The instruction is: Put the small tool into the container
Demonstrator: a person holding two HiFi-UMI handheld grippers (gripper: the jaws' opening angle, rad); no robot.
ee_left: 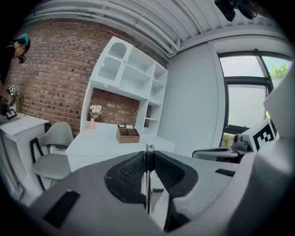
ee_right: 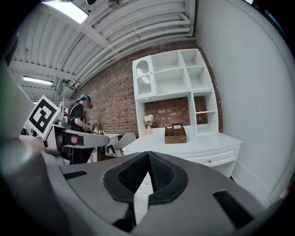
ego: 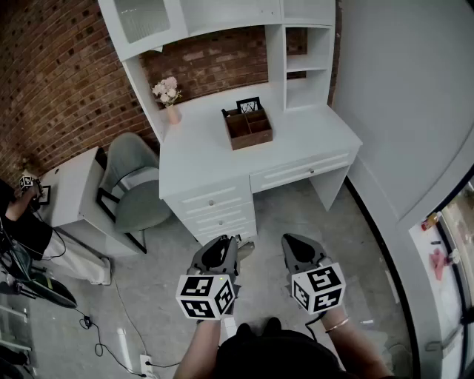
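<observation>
From where I stood, the brick wall (ego: 52,89) filled the back of the room, and against it stood a white desk (ego: 200,159) with a tall white hutch (ego: 222,15) of open shelves on top. A grey chair (ego: 133,192) sat at the desk's left end, with a small white table (ego: 70,189) just beyond it, where another person (ego: 22,222) in dark clothes was busy with something I could not make out. The person with the grippers stood on the grey floor, well back from the desk's drawers, holding both grippers low and side by side. The container (ego: 248,127), a brown wooden box split into compartments, sat on the desktop near the hutch. A small black frame (ego: 249,104) stood just behind it, and a pink vase of pale flowers (ego: 169,98) was off to its left by the wall. The left gripper (ego: 219,248) had its jaws pressed together on the small tool (ee_left: 148,177). This was a thin, shiny metal strip pinched upright between the dark ribbed pads, its tip poking just above them. So the tool was well apart from the container. The right gripper (ego: 296,248) had its jaws closed against each other, with nothing between them.
</observation>
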